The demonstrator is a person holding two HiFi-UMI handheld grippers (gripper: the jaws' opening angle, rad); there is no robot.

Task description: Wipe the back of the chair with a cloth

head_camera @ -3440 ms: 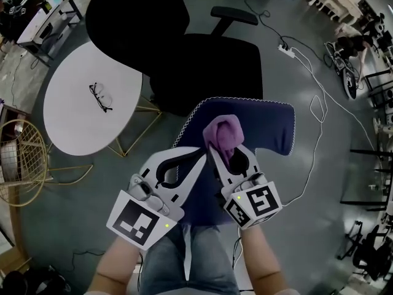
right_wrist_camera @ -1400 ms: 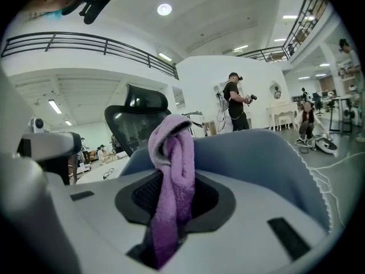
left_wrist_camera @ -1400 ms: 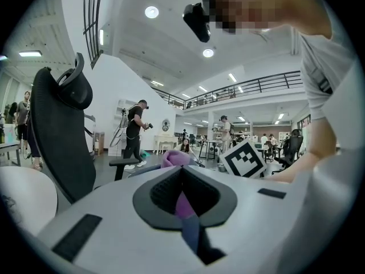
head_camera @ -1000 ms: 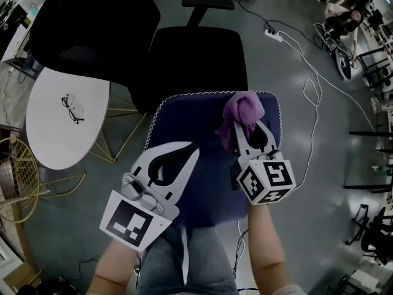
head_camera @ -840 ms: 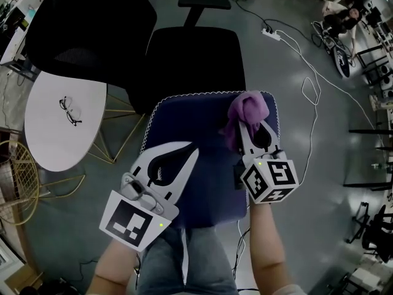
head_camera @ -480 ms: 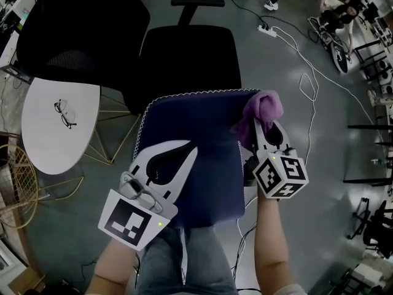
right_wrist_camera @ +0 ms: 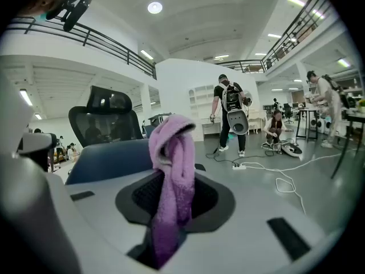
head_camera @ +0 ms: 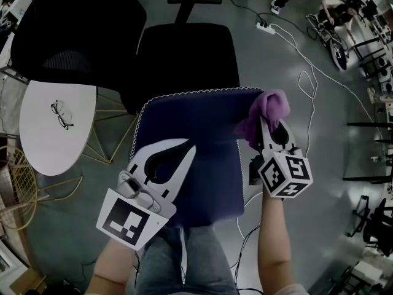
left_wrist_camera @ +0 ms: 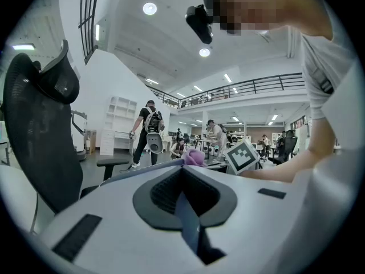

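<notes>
While the right hand-held gripper (head_camera: 263, 128) has its jaws closed on the one purple cloth (head_camera: 270, 108), the bunched cloth sits at the far right corner of the blue chair back (head_camera: 196, 118). Whether it presses on the fabric cannot be told. In the right gripper view the cloth (right_wrist_camera: 173, 153) runs up through the hollow between the jaws and folds over above their tips, with the chair back just to its left.

The second, left hand-held gripper (head_camera: 183, 149) lies over the near left part of the same chair back. Its jaws are drawn together with their tips meeting, and only a thin bluish sliver shows in the slit between them.

Two black office chairs stand beyond the blue one: one straight ahead (head_camera: 184, 51) and one at the far left (head_camera: 73, 23). One round white counter (head_camera: 43, 140) at the left carries a single pair of glasses (head_camera: 61, 114). One gold wire chair (head_camera: 15, 183) stands nearer at the left edge. One power strip (head_camera: 265, 28) lies on the floor at the far right.
</notes>
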